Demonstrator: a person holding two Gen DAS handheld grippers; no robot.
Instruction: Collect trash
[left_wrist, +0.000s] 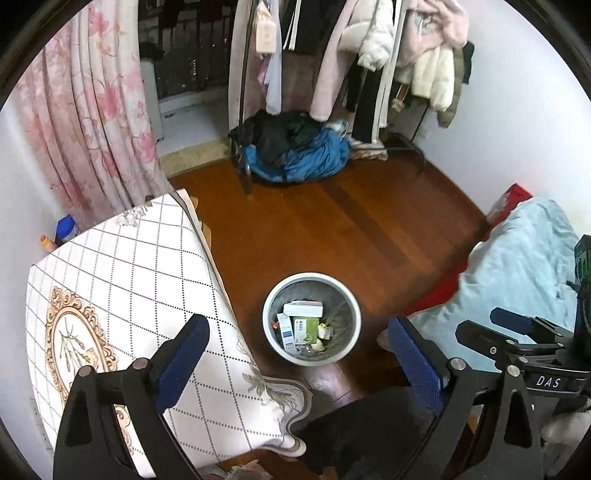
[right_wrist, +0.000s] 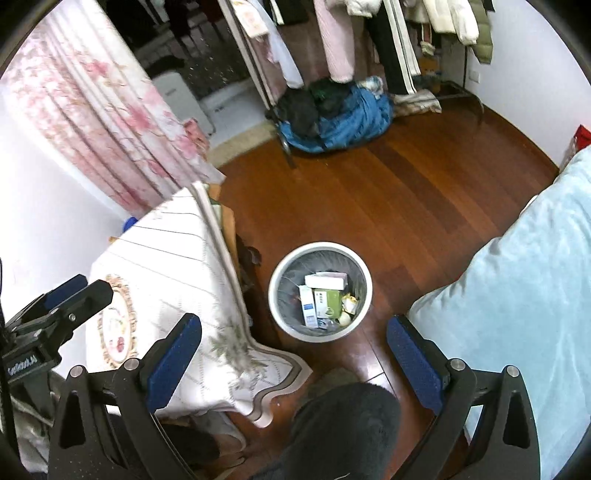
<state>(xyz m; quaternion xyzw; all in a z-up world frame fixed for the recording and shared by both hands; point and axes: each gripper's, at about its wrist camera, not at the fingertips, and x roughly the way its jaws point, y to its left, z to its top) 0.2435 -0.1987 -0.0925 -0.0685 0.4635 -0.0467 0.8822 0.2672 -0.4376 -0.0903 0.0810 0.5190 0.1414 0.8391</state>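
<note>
Two grippers hang side by side above a white bin (left_wrist: 311, 319) that stands on the wooden floor (left_wrist: 351, 229), between a surface draped in a checked cloth (left_wrist: 140, 266) and a bed with a pale blue quilt (left_wrist: 524, 266). The left gripper (left_wrist: 301, 345) has its jaws spread wide with nothing between them, and the right gripper (right_wrist: 295, 341) is just as wide and just as empty. Inside the bin lie several small boxes (left_wrist: 301, 325) and some crumpled scraps (left_wrist: 325, 332), so the trash in sight is already collected there. Neither view shows any loose rubbish on the cloth or on the open floor, though a few paper scraps may lie at the very bottom edge of the left view, too blurred to be sure. I judge the work to be at or near its end, between one drop and the next search. A next move would call for turning away from the bin to look for anything left over.
</note>
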